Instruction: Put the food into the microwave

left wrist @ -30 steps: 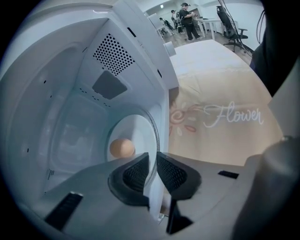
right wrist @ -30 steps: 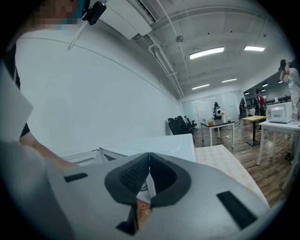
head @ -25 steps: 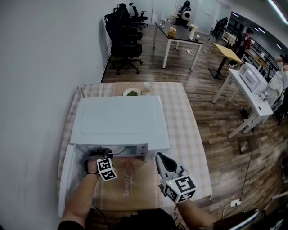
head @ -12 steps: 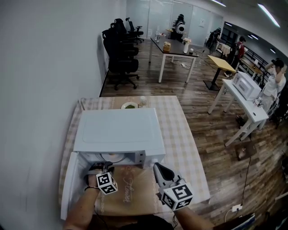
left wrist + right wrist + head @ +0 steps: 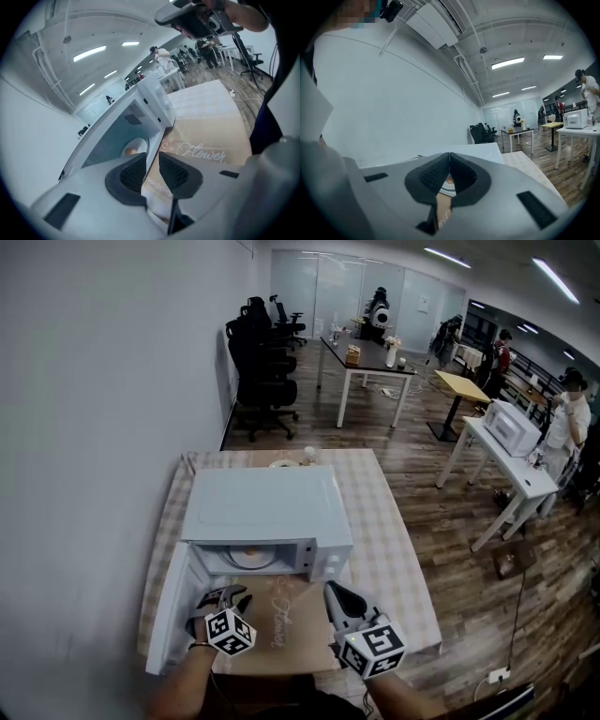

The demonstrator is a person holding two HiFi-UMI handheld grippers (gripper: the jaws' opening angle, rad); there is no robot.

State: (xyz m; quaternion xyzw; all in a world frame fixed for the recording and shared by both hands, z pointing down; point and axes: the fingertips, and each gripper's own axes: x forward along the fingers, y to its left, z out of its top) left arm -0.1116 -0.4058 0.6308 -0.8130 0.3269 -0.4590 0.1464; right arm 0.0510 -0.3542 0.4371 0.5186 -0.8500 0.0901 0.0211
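The white microwave [image 5: 262, 502] stands on a table under a checked cloth [image 5: 386, 521], its door [image 5: 169, 615] swung wide to the left. The food [image 5: 251, 557] is already inside – an orange piece lying on a pale plate [image 5: 137, 143] on the cavity floor, seen through the opening in both the head view and the left gripper view. In front of the microwave lies a brown mat [image 5: 281, 629] with script lettering on it. The left gripper [image 5: 228, 598] hangs above the mat's left part, just outside the open cavity and angled down; its jaws have just been opening and stand apart with a clear gap, nothing between them – only the mat and the microwave's front edge show through. The right gripper [image 5: 330, 589] is held over the mat's right edge, near the microwave's front right corner, pointing almost level; its jaws are closed tip to tip and hold nothing.
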